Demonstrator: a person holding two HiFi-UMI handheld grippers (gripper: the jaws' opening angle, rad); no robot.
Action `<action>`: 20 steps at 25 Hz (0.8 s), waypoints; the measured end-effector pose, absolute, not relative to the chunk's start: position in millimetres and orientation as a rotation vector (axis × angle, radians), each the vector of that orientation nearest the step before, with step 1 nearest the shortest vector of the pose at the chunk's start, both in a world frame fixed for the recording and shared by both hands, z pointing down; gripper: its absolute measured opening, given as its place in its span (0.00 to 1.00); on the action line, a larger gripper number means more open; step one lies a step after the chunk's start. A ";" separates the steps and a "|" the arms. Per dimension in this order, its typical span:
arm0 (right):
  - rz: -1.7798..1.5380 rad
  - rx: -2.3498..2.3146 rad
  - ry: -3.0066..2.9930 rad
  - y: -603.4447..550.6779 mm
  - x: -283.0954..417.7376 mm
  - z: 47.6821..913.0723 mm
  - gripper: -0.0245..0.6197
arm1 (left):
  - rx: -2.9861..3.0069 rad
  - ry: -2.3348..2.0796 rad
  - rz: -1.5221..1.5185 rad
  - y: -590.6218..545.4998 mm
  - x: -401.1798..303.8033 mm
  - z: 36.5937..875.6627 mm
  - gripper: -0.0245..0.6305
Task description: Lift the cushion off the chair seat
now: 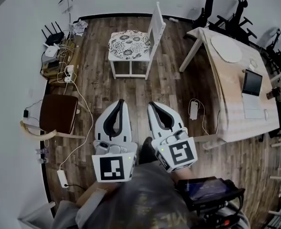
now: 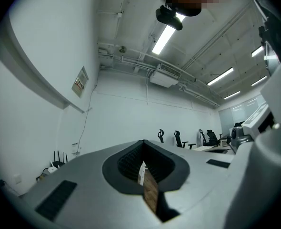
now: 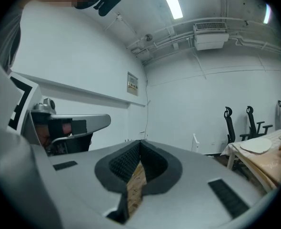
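Note:
A round cushion [image 1: 128, 44] with a black-and-white flower print lies on the seat of a white wooden chair [image 1: 155, 24] at the far end of the wood floor. My left gripper [image 1: 121, 100] and right gripper [image 1: 151, 103] are held side by side, level and pointing toward the chair, well short of it. Both are shut with nothing between the jaws. In the left gripper view the left gripper [image 2: 144, 142] shows its tips meeting, and so does the right gripper [image 3: 140, 141] in its own view. The chair's white back [image 3: 195, 143] shows past the right jaws.
A table [image 1: 235, 99] with a pale cloth stands at the right, with a laptop [image 1: 251, 84] and a round white disc [image 1: 226, 49] on it. A brown-seated chair [image 1: 58, 113] stands at the left. Routers [image 1: 52, 44], cables and a power strip [image 1: 63, 176] line the left wall. Black office chairs [image 1: 226, 13] stand behind the table.

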State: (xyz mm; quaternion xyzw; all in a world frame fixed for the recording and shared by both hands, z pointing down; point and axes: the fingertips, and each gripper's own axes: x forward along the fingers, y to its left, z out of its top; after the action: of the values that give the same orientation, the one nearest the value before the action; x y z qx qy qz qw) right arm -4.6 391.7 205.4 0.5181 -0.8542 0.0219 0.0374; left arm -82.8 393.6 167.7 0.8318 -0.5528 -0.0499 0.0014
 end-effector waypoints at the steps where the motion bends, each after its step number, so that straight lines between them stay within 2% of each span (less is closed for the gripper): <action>1: 0.078 1.584 -2.619 386.5 -3.5 208.8 0.05 | 2.601 -1.735 -0.143 388.2 -81.9 171.4 0.05; 20: 0.187 1.588 -2.712 225.0 57.1 213.0 0.05 | 2.634 -1.812 0.034 238.9 -23.5 169.6 0.05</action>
State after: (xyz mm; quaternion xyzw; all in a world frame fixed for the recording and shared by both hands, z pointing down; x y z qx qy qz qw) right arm 57.1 225.0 213.0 0.5046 -0.8613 0.0593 -0.0033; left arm -23.5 238.9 169.6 0.8236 -0.5664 0.0107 -0.0277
